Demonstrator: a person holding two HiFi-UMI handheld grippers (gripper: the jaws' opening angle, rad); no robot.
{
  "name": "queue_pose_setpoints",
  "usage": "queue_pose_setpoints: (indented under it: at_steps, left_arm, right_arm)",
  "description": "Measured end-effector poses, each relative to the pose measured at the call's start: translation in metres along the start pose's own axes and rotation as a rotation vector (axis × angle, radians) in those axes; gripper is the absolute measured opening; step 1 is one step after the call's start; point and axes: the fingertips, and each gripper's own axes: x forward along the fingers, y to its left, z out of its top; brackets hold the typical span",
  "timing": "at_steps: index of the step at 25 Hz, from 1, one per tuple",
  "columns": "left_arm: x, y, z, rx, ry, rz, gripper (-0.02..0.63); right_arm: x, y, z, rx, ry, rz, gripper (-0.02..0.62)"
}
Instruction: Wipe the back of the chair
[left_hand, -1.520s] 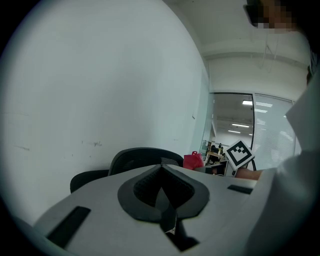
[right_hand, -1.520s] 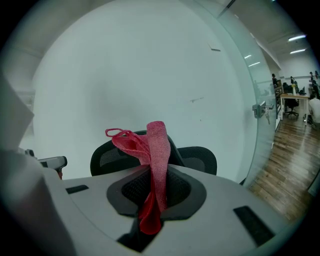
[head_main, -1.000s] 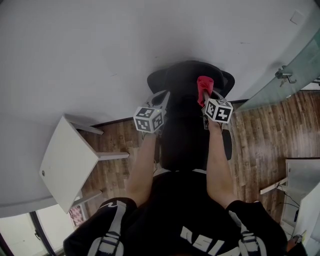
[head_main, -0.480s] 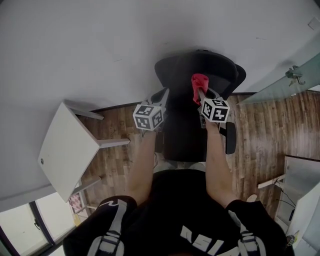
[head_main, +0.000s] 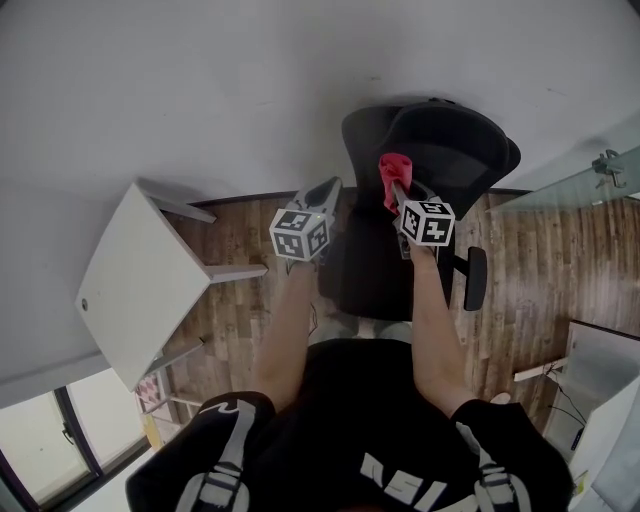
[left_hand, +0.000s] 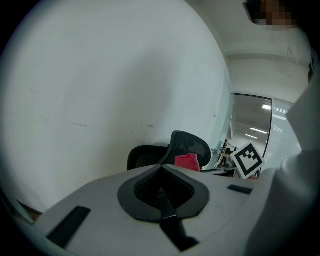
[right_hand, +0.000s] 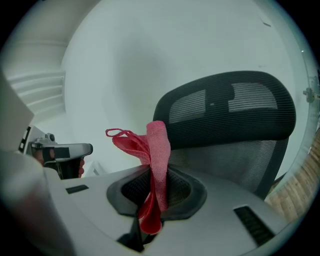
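Pinching the cloth tight in right fingers, with left fingers shut empty; could lose it snagging on the chair back.

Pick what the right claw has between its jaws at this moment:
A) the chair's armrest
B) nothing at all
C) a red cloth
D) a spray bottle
C: in the right gripper view the right claw is closed on a red cloth that stands up out of its jaws, with the chair back beyond it.
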Motion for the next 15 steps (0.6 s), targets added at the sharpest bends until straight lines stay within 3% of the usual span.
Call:
queue_pose_setpoints:
  at_steps: [7,15]
  left_arm:
    - [-0.003,0.04,-0.016,0.003,0.023,0.01,0.025]
    - [0.014,0.081,-0.042,0.019,0.043,0.041,0.025]
  right_arm:
    - [0.048,0.016,-0.024,-0.063,0.05,0.024,0.072]
    - [0.096,0.02,-0.038,-0.076,0.029,0.09,0.072]
